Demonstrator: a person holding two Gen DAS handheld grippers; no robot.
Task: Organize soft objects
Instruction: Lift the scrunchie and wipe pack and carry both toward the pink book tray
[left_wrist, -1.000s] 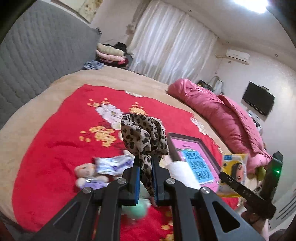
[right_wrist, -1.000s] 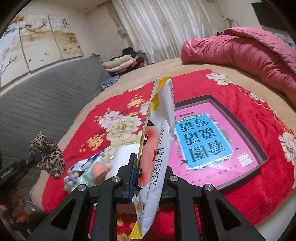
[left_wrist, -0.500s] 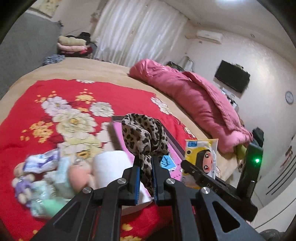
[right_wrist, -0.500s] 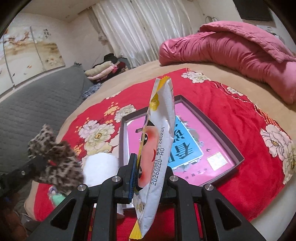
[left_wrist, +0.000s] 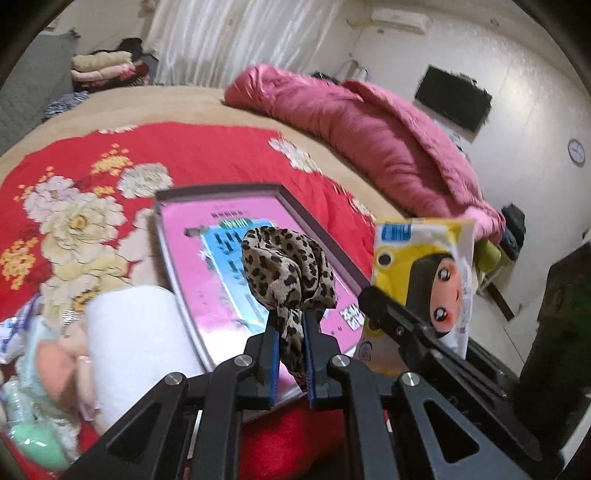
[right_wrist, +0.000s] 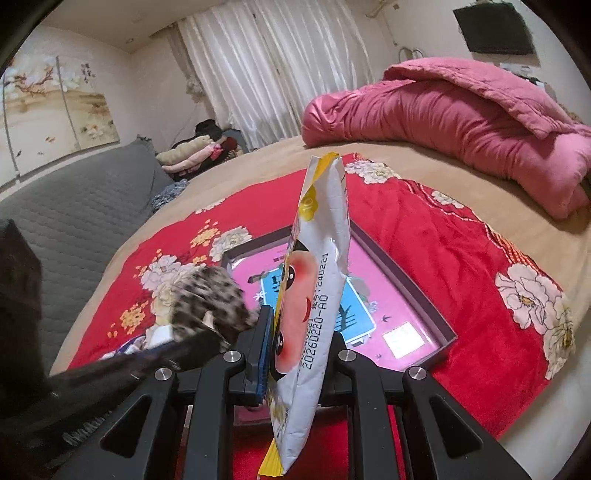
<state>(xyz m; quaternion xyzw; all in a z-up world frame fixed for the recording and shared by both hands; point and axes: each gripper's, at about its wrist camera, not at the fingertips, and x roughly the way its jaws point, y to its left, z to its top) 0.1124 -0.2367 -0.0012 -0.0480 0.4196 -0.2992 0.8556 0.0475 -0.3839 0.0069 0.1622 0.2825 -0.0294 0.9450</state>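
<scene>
My left gripper (left_wrist: 290, 328) is shut on a leopard-print scrunchie (left_wrist: 286, 271) and holds it above the near edge of a shallow dark-rimmed box (left_wrist: 325, 240) with a pink printed floor. My right gripper (right_wrist: 300, 325) is shut on a yellow and white tissue pack (right_wrist: 314, 295) with a cartoon face, held on edge above the same box (right_wrist: 406, 280). The pack (left_wrist: 421, 273) shows right of the scrunchie in the left wrist view. The scrunchie (right_wrist: 207, 299) appears blurred at the left of the right wrist view.
The box lies on a red floral blanket (left_wrist: 192, 155) on a tan bed. A white roll (left_wrist: 129, 339), a doll (left_wrist: 55, 365) and other soft items lie left of the box. A pink quilt (right_wrist: 461, 118) is bunched at the far right. A grey headboard (right_wrist: 74, 214) stands left.
Both grippers have swung toward the box. The scrunchie has moved from over the toy pile to over the box, close beside the tissue pack. Both grips are unchanged.
</scene>
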